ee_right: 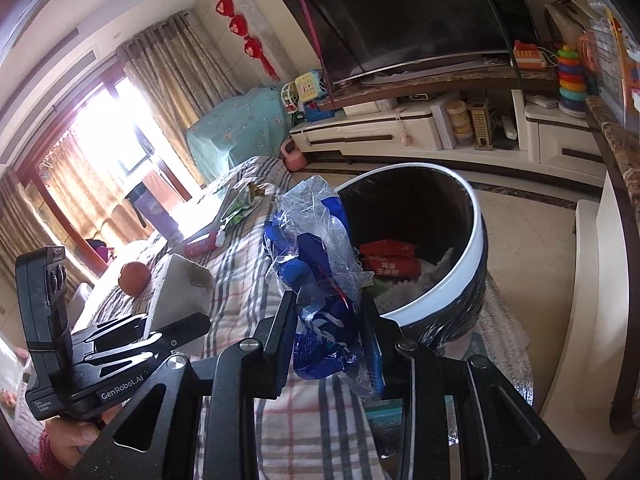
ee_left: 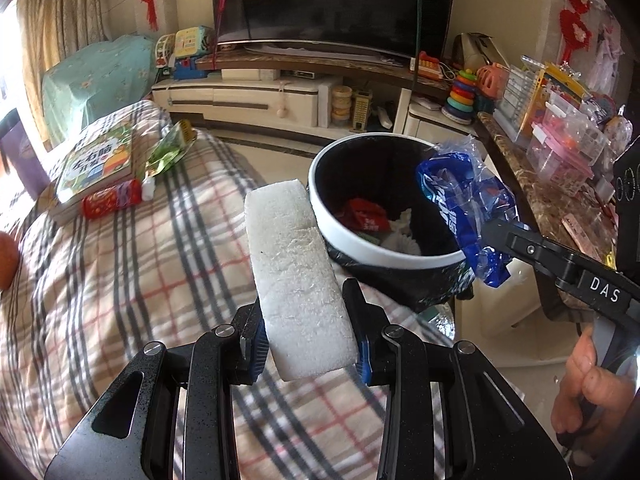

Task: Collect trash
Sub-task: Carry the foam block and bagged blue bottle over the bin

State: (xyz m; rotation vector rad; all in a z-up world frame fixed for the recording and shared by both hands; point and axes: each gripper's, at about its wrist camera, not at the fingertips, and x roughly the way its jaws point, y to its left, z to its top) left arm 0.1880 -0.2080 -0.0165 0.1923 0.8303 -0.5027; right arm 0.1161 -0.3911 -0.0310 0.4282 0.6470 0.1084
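Left gripper: your left gripper (ee_left: 306,344) is clenched on the white foam block (ee_left: 298,280); its blue pads press the block's two long sides.
Foam block: it stands out forward from the jaws toward 12 o'clock in the left wrist view, its far end just beside the bin's white rim at that rim's 9 o'clock side; you hold it above the checked blanket (ee_left: 120,280).
Right gripper: your right gripper (ee_right: 328,340) is grasping the blue plastic wrapper (ee_right: 316,280), pinched between both fingers.
Wrapper: its crumpled clear top rises toward 12 o'clock in the right wrist view and overlaps the bin's rim at the rim's 9 o'clock edge; in the left wrist view it hangs at the rim's 3 o'clock side.
Bin: the black bin with the white rim (ee_left: 384,256) sits at the blanket's edge, tilted open toward you.
Bin contents: a red packet (ee_right: 394,262) and crumpled white paper (ee_right: 400,292) lie inside.
Blanket, far end: at 10 o'clock in the left wrist view you have a picture book (ee_left: 96,164), a red packet (ee_left: 112,200) against its near edge, and a green packet (ee_left: 170,152) just beside it.
Orange ball: it (ee_right: 135,278) rests on the blanket at 9 o'clock in the right wrist view.
Your hands: your right hand (ee_left: 588,384) grips its handle at 4 o'clock in the left wrist view.
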